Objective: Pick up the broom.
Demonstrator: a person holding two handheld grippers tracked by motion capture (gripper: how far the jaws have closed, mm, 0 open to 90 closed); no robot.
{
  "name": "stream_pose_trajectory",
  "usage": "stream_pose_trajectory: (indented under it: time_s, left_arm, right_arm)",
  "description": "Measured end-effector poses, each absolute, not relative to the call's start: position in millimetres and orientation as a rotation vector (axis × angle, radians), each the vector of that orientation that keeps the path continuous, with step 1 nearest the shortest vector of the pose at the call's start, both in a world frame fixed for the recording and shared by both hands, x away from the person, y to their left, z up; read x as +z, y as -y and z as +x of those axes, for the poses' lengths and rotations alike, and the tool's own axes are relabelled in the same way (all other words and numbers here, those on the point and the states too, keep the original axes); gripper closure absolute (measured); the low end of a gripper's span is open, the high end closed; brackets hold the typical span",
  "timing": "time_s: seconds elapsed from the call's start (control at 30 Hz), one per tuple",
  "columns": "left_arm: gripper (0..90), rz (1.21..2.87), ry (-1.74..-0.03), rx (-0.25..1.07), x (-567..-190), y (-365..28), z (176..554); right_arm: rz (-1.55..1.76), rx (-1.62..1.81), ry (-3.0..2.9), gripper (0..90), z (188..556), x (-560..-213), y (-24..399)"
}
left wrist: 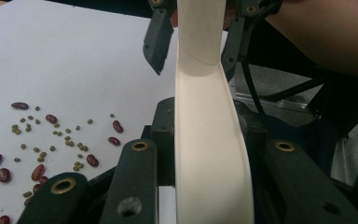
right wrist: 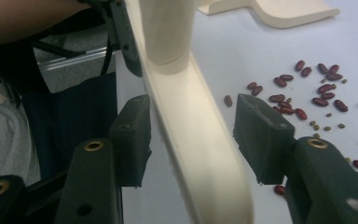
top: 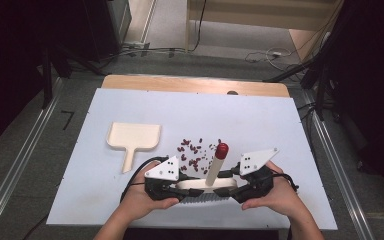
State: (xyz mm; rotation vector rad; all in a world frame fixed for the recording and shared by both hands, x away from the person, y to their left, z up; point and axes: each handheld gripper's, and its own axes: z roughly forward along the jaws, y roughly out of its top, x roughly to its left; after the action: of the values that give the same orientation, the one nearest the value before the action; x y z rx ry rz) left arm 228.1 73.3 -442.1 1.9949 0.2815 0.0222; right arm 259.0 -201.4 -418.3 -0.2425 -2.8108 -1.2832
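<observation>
Cream hand brush [top: 207, 186] held between two hand-held grippers at the near edge of the white table [top: 280, 125].

High view: brush body lies level, long axis left to right, bristles along its near side, its handle rising tilted toward the far right and ending in a red cap [top: 222, 149]; cream dustpan [top: 132, 138] lies far left, handle toward the near side; red beans [top: 192, 152] are scattered just beyond the brush. Left gripper view: left gripper [left wrist: 205, 140] is clamped on the brush's left end, and small green beans [left wrist: 51, 140] show among the red. Right gripper view: right gripper [right wrist: 191, 135] straddles the right end, both pads standing clear of it, not gripping.
</observation>
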Motion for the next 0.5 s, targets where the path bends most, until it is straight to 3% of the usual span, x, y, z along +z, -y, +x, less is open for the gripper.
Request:
stream_pose_trajectory:
  time_s: [0.13, 0.5]
  left_arm:
    - [68.0, 1.999, -0.261, 0.005, -442.2, -74.2, 228.1]
    - [68.0, 2.01, -0.223, -0.04, -443.2, -72.6, 227.3]
  right_arm:
    - [-0.208, -1.25, 2.81, 46.5, 257.7, -420.3, 198.5]
    - [-0.113, -1.173, 2.8, 59.9, 253.7, -426.1, 190.4]
